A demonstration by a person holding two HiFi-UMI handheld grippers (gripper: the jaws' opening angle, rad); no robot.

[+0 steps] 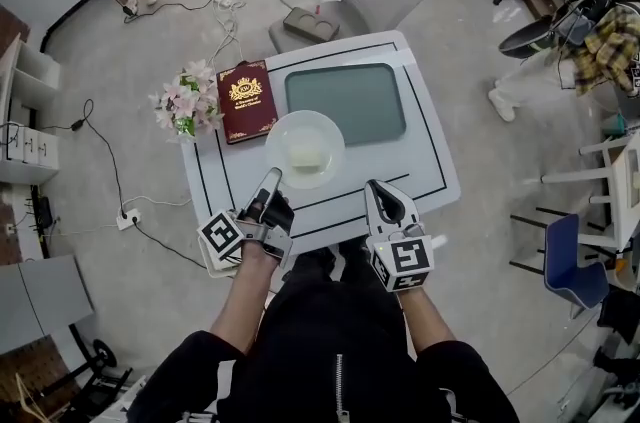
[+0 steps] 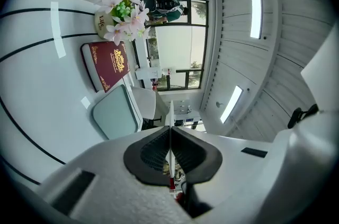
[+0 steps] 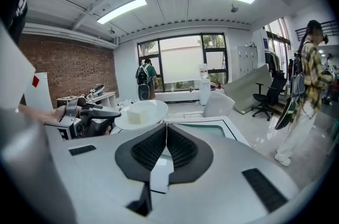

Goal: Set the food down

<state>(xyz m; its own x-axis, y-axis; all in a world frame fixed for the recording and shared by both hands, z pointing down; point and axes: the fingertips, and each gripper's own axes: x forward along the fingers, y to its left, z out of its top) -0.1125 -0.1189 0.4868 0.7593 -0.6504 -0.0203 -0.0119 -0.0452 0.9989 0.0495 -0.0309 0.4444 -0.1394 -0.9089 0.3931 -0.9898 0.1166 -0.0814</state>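
Left gripper (image 1: 270, 179) jaws clench the rim of the plate (image 1: 285, 126), holding the food (image 1: 306, 152) over the bench (image 1: 430, 151); right gripper (image 1: 378, 191) jaws are closed, empty. Gripped at one edge, the plate may tip and spill the food

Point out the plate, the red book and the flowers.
plate (image 1: 305, 121), head view, bare part near its far rim
red book (image 1: 246, 101), head view, middle of the cover
flowers (image 1: 187, 103), head view, centre of the bunch

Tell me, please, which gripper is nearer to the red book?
Left. The left gripper, clamped on the plate's rim, is just below-right of the red book in the head view; the right gripper is farther right, beyond the plate.
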